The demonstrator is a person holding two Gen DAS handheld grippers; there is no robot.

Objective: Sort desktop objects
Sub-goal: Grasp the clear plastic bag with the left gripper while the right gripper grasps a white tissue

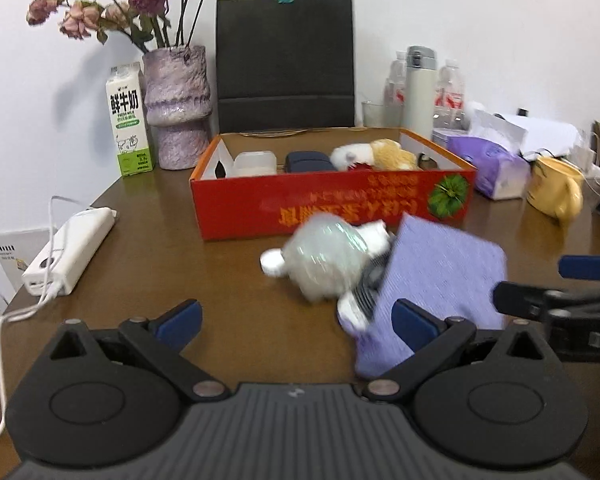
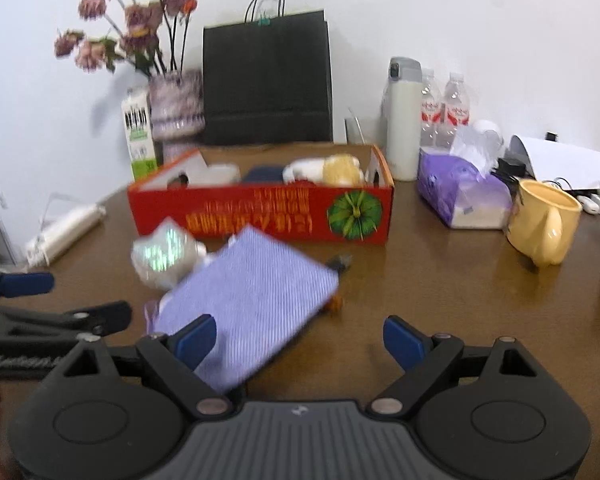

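One purple cloth [image 2: 246, 304] before right hand-held gripper [image 2: 300, 340].

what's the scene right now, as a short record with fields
box: red box open on table
in box: plush, dark case, clear tub
loose: white toy, purple cloth before the box
left gripper: open, empty
right gripper: open, empty
side: mug, tissues at right
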